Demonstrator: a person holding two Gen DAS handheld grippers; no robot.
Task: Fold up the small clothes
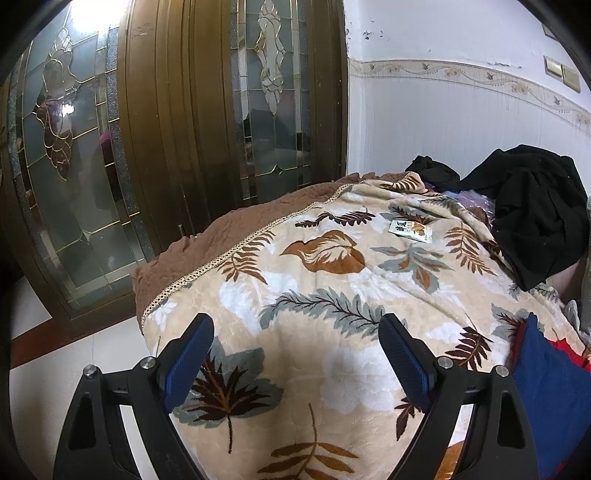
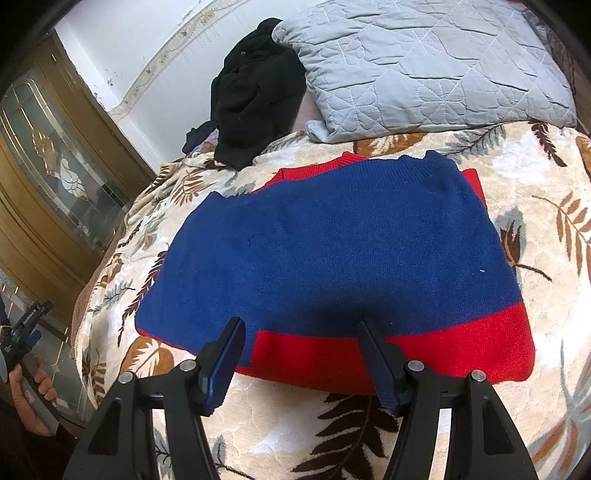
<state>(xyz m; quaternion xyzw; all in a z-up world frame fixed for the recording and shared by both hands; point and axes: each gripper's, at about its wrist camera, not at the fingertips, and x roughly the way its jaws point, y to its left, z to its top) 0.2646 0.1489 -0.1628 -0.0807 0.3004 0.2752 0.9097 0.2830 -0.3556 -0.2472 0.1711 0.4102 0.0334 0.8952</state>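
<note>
Both grippers, right [image 2: 301, 354] and left [image 1: 295, 350], hover with jaws released. Folded sweater [image 2: 332, 251] lies on the bed's blanket [image 2: 546, 177]; a careless grab could drag the plush blanket and undo the fold.

Daylight is even and fairly bright — glare blooms on the glass door [image 1: 79, 22] at upper left. A soft shadow darkens the sweater [image 2: 332, 306]; fisheye bending and black vignetting ring both views.

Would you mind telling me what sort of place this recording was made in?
Most likely a home bedroom: a bed under a leaf-patterned blanket, a grey quilted pillow at its head, and a wooden door with decorative glass beside it.
</note>
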